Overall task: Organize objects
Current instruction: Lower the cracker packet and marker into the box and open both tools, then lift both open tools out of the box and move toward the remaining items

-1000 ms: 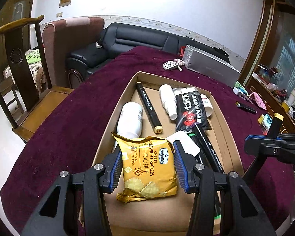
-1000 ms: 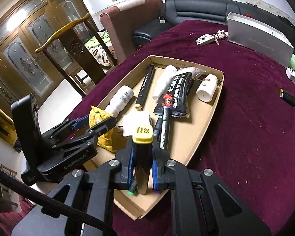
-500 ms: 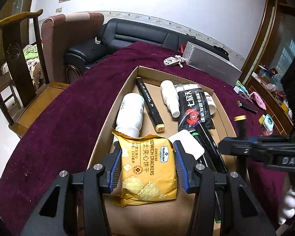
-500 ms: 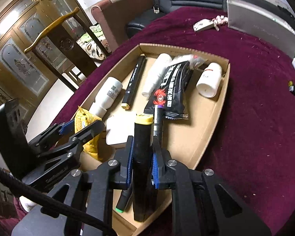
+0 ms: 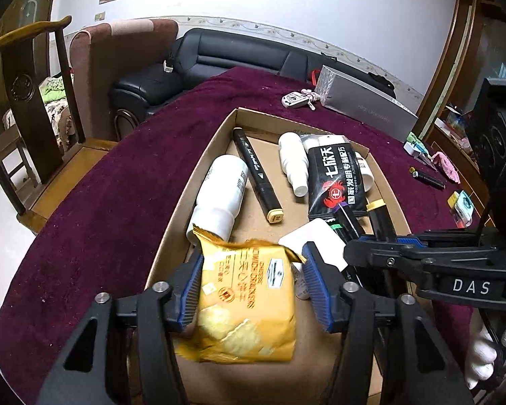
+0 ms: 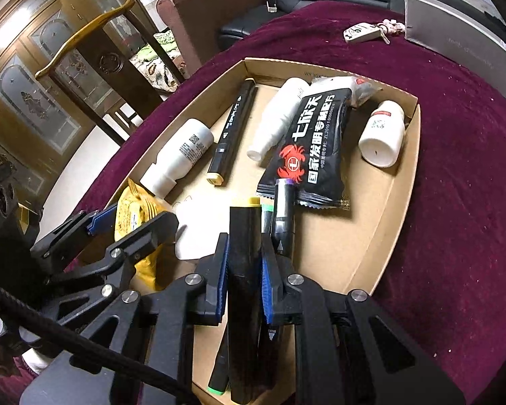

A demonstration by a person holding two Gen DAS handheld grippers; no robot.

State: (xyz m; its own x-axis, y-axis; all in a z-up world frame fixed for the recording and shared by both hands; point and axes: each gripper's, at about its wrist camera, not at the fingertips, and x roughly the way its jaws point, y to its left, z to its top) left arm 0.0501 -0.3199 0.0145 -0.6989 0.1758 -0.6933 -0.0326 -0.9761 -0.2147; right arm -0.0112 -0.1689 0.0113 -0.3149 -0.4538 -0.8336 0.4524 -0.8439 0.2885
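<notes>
Right wrist: right fingers point(image 6: 243, 253) pinch 1 marker point(image 6: 244, 270) | left fingers point(image 5: 251, 270) pinch 1 cracker packet point(image 5: 246, 300) | tray point(image 6: 371, 236): 3 bottles

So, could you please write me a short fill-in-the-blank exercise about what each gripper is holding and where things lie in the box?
1. The left gripper is shut on the yellow ____ packet.
2. The right gripper grips a black marker with a ____ cap.
3. The black snack pouch shows a red ____ logo.
4. The car key lies ____ the cardboard box.

Missing words: cracker; yellow; crab; outside
</notes>
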